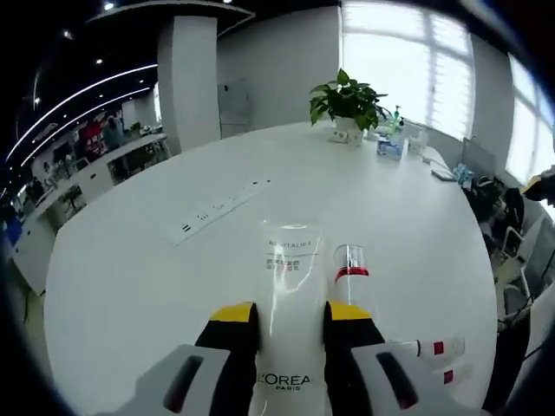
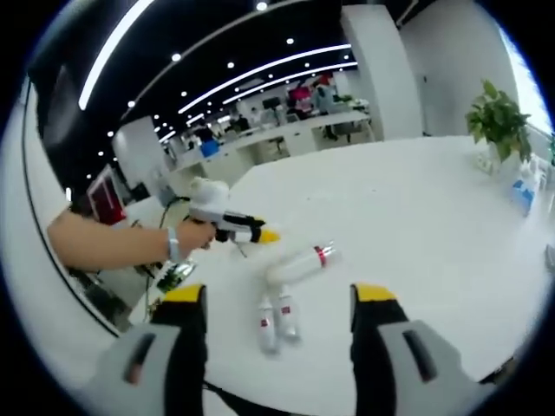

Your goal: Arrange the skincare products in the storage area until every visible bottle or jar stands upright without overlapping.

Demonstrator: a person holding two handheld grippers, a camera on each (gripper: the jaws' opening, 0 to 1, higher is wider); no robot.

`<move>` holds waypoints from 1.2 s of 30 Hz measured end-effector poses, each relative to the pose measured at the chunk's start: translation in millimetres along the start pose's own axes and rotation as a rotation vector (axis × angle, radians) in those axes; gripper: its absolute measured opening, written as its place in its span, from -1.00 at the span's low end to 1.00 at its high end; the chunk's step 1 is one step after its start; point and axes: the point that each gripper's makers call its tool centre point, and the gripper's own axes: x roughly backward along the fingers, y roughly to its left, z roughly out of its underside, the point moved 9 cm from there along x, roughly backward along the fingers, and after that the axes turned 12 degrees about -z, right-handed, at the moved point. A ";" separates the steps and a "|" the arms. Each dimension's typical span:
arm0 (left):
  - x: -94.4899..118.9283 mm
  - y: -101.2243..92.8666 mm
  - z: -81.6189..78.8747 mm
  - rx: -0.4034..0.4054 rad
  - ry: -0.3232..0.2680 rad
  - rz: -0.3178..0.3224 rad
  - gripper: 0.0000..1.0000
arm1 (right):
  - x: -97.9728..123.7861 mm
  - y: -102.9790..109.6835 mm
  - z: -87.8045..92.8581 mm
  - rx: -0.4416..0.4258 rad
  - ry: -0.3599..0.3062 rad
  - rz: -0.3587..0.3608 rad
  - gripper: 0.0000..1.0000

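Observation:
A white L'Oréal bottle (image 1: 290,286) with a clear cap lies along the left gripper view, and my left gripper (image 1: 290,314) is shut on its sides with both yellow-tipped jaws. Just right of it lies a bottle with a red band (image 1: 351,270). Two small red-labelled bottles (image 1: 438,349) lie flat at the lower right. In the right gripper view my right gripper (image 2: 279,296) is open above the white table (image 2: 416,217). Beyond its jaws lie the two small bottles (image 2: 276,322) and the red-banded bottle (image 2: 299,264). A hand holds the left gripper (image 2: 232,227) beside that bottle.
A potted plant (image 1: 347,100) (image 2: 499,117) stands at the table's far side with small boxes (image 1: 390,147) next to it. A white power strip (image 1: 217,211) lies mid-table. The table's rim (image 2: 156,321) runs close to the small bottles. Office desks sit beyond.

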 end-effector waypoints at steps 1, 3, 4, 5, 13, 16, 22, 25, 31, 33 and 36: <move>5.1 0.3 -1.0 0.013 -0.013 0.002 -0.44 | -5.1 2.5 -1.1 0.003 0.002 -0.018 0.31; 22.1 -0.1 -2.4 0.046 -0.049 0.010 -0.44 | -15.4 7.3 -3.6 0.008 0.004 -0.048 0.30; 26.9 0.0 -2.5 0.051 -0.059 0.013 -0.44 | -19.3 9.3 -4.4 0.009 0.006 -0.061 0.29; 33.7 0.3 -2.2 0.059 -0.072 0.012 -0.44 | -26.5 13.2 -6.1 0.012 0.009 -0.087 0.29; 87.4 2.9 -1.2 0.184 -0.173 -0.001 -0.44 | -69.2 36.4 -15.4 0.049 0.014 -0.199 0.29; 104.4 1.9 -0.7 0.197 -0.206 -0.002 -0.44 | -84.4 46.6 -18.8 0.041 -0.001 -0.243 0.29; 136.5 2.7 -0.7 0.233 -0.271 0.013 -0.43 | -102.1 64.0 -25.2 -0.008 -0.042 -0.321 0.30; 150.2 1.2 2.9 0.239 -0.296 0.031 -0.43 | -111.7 68.5 -27.0 -0.097 -0.088 -0.361 0.30; 168.9 -2.3 11.2 0.236 -0.332 0.059 -0.43 | -123.6 79.0 -35.3 -0.217 -0.164 -0.441 0.21; 173.5 -2.8 13.0 0.240 -0.337 0.068 -0.43 | -128.4 82.0 -37.3 -0.220 -0.175 -0.458 0.17; 181.3 -8.0 13.9 0.222 -0.350 0.085 -0.43 | -136.1 89.1 -37.0 -0.231 -0.158 -0.488 0.15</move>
